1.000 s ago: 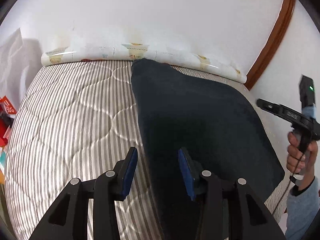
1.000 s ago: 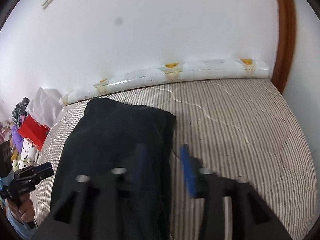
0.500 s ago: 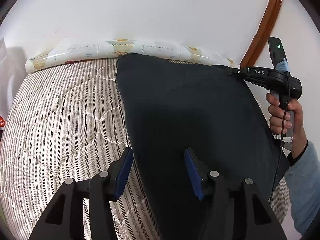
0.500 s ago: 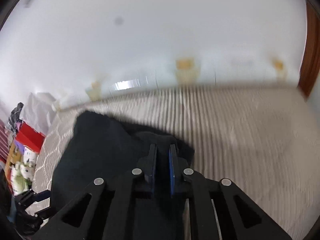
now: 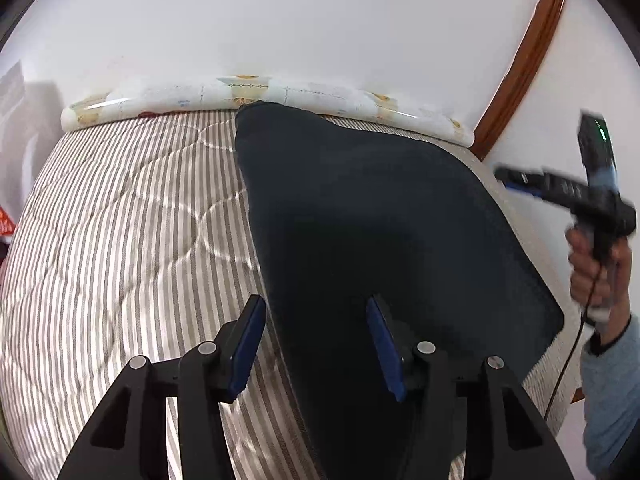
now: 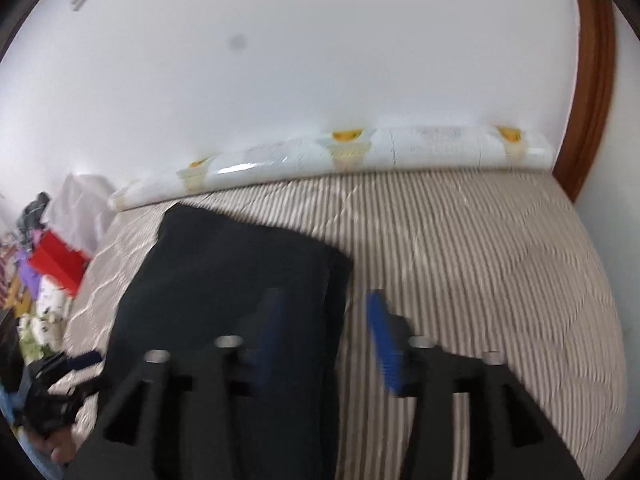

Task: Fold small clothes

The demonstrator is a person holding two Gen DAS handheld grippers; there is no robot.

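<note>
Lying flat between both sets of fingers, the dark garment (image 5: 380, 232) looks folded once on the bed (image 5: 120, 240); further folds probably remain; left gripper (image 5: 316, 344) fingers apart, right gripper (image 6: 324, 336) fingers opening, both clamping nothing

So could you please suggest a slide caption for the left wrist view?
Left hand-held gripper open over the edge of a dark folded garment on a striped mattress.

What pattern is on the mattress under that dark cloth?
Thin grey and white stripes with curved quilted stitching; the mattress shows best in the left wrist view.
</note>
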